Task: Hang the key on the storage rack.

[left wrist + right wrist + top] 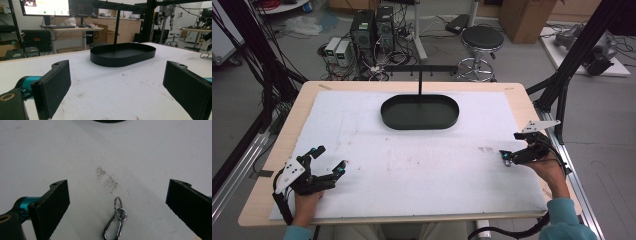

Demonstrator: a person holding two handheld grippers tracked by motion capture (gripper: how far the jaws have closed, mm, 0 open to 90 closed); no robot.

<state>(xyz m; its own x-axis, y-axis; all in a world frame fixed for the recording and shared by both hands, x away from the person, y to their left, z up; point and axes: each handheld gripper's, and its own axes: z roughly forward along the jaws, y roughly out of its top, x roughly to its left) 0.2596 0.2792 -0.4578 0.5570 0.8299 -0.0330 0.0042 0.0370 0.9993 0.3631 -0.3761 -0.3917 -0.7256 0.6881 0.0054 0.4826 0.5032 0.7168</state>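
At the near left corner of the table (272, 150) the left gripper (329, 161) rests on the white mat (412, 165), jaws spread wide with nothing between them. The mat is scuffed, with small reddish specks and a grey smudge (107, 179). A black oval tray (419, 111) sits at the far middle, a thin post (419, 82) rising behind it. At the right edge the right gripper (512, 150) is also wide open; a metal carabiner (113, 223) with small rings lies on the mat between its jaws, untouched. Beyond the table stand computer towers (372, 30), a stool (481, 42), boxes and tangled cables.
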